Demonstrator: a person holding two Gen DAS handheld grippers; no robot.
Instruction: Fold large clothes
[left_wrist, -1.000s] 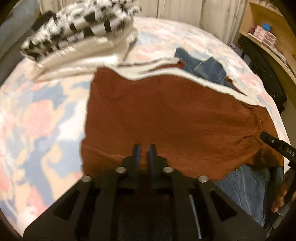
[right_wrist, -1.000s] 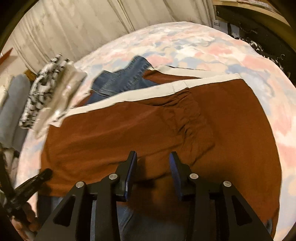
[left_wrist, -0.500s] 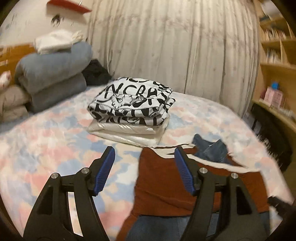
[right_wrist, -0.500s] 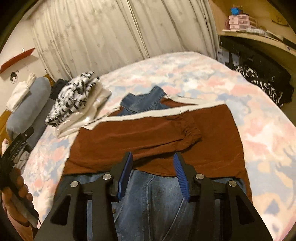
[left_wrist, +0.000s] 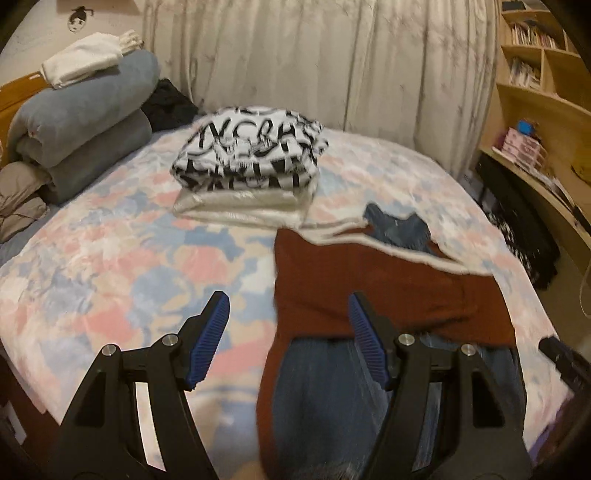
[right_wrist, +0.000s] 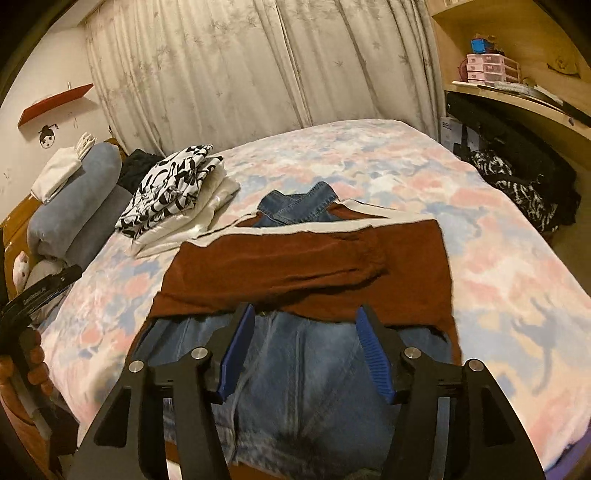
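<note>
while both grippers' fingers have just spread apart with nothing between them, the rust garment (right_wrist: 306, 273) lies on the bed (right_wrist: 517, 266) at twelve o'clock, long axis crosswise, right gripper (right_wrist: 304, 334) nearer than left gripper (left_wrist: 290, 332).

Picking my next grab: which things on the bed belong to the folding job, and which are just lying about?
Job: rust garment; denim garment; folded stack.
Lying about: rolled blanket; white bundle; black cloth; drawers.

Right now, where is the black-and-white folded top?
In both views the black-and-white top sits on a folded white garment, left of the brown garment.
</note>
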